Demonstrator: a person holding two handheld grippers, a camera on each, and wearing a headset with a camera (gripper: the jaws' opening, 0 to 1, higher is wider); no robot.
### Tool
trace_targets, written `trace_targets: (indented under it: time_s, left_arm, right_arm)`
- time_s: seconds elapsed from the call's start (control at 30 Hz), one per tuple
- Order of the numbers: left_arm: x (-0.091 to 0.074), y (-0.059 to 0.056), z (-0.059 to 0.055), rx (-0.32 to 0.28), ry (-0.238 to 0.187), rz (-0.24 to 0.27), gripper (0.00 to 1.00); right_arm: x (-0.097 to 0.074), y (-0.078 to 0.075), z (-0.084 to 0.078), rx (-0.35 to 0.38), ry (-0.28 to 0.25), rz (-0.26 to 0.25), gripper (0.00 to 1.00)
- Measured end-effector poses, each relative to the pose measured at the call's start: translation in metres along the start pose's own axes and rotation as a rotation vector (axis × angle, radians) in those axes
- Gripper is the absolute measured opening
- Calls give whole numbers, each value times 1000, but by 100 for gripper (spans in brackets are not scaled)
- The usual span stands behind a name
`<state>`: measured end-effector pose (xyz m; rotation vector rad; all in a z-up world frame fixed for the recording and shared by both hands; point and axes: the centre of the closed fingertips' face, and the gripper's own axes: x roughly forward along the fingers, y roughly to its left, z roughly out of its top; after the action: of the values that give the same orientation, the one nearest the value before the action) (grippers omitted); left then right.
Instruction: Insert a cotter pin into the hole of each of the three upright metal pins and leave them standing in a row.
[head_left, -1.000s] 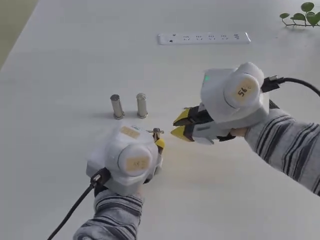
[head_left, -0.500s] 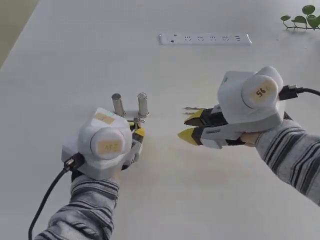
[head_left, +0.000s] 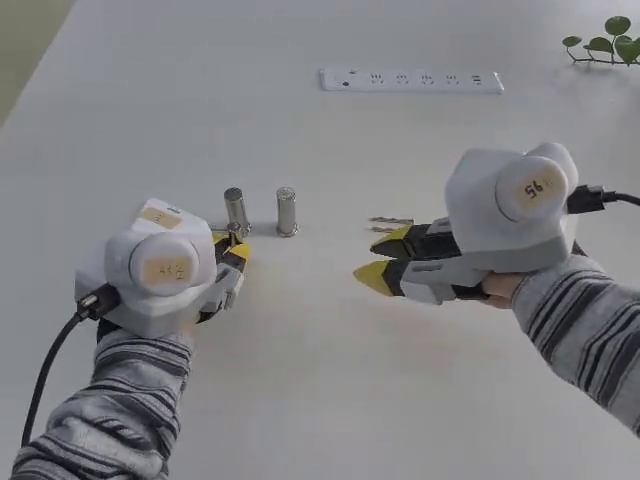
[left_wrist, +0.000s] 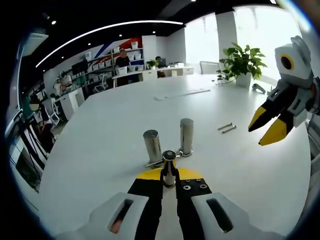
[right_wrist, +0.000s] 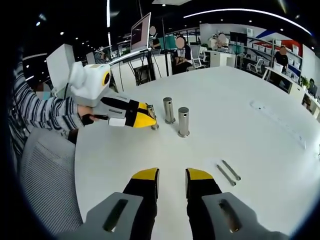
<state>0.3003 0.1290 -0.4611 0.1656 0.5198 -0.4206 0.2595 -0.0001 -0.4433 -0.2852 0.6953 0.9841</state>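
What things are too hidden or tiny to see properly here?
Held pin: lower end hidden between the left gripper's jaws, left gripper view.
Left standing pin, right standing pin: holes too small, head view.
Plant: cut off by head view's edge.

Jaws clamp a metal pin (left_wrist: 169, 169).
Two upright pins (left_wrist: 152, 145) stand just beyond the tips; cotter pins (left_wrist: 226, 128) lie farther right.

the 2 upright pins (head_left: 286, 211) and the held pin (left_wrist: 169, 159) are brushed grey metal, like the cotter pins (head_left: 390, 222). the table (head_left: 330, 380) is smooth matt white. the left gripper (left_wrist: 169, 176) and right gripper (right_wrist: 172, 175) have smooth white plastic shells and matt yellow jaws.
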Motion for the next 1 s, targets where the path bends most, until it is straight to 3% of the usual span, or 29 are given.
trace_targets:
  time_s: [1.0]
  left_arm:
    - [6,1,-3,-19,12,-16,6]
  right_arm:
    - [2,-3,-4,62,-7,-1,17]
